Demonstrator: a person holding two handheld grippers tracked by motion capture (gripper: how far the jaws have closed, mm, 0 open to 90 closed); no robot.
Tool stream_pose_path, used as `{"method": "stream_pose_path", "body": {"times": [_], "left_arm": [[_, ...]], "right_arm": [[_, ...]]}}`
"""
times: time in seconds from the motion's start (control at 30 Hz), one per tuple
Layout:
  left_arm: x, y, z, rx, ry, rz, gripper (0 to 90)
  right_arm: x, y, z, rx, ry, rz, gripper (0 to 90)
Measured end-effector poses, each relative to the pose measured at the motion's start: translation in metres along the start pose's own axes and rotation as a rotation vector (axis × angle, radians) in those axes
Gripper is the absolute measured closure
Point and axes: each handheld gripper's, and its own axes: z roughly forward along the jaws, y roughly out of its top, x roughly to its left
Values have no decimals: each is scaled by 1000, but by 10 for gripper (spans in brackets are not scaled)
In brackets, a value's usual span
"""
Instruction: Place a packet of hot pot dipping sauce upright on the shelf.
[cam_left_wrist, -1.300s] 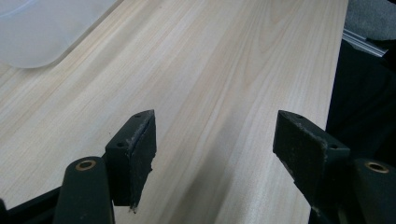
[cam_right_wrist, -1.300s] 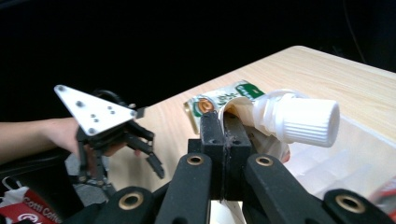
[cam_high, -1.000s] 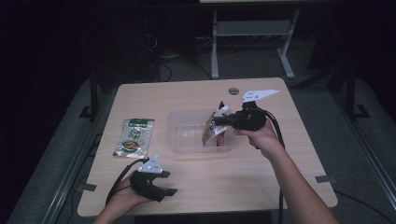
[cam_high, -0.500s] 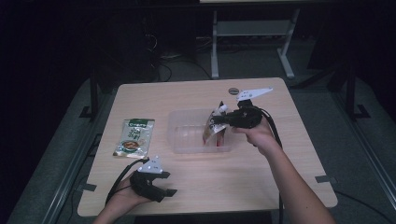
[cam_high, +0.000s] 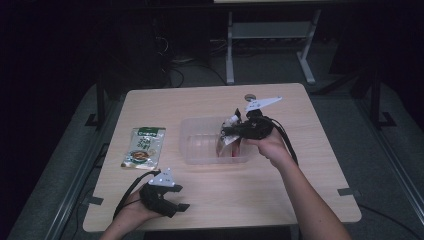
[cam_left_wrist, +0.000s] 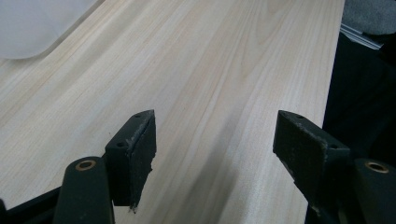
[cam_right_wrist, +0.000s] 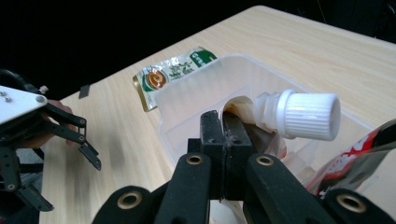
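Over the table (cam_high: 210, 200), right gripper (cam_high: 231, 133) has lowered the spouted pouch (cam_right_wrist: 280, 116) binward.

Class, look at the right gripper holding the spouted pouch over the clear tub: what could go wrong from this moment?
1. The right gripper pinches the spouted pouch only at its thin edge beside the white cap, so it may slip or swing.
2. The pouch hangs near the clear tub wall and could catch on it, nudging the light tub.
3. The left gripper rests open, away from the tub, so nothing steadies it.
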Motion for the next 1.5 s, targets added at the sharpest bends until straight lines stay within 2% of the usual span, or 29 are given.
{"method": "stream_pose_path", "body": {"times": [0.37, 0.6, 0.67, 0.87, 1.13, 1.27, 1.37, 1.5], "left_arm": [[-1, 0, 2, -2, -3, -1, 298], [-1, 0, 2, 4, -6, -2, 297], [-1, 0, 2, 5, -7, -2, 297], [-1, 0, 3, 8, -7, 0, 296], [-2, 0, 4, 14, -7, -5, 295], [-2, 0, 5, 12, -9, -4, 295], [-2, 0, 6, 10, -8, -6, 295], [-2, 1, 6, 18, -9, 2, 295]], "right_arm": [[3, -5, 15, 56, -32, -20, 889], [-1, -11, 16, 30, -23, 17, 881], [-1, -11, 16, 30, -29, 6, 871], [1, -9, 11, -8, -39, 12, 780], [6, -9, 3, -17, -58, 8, 645], [13, -10, -1, -17, -91, -3, 550], [17, -12, -5, -25, -111, -20, 514], [21, -19, -11, -43, -122, -4, 491]]}}
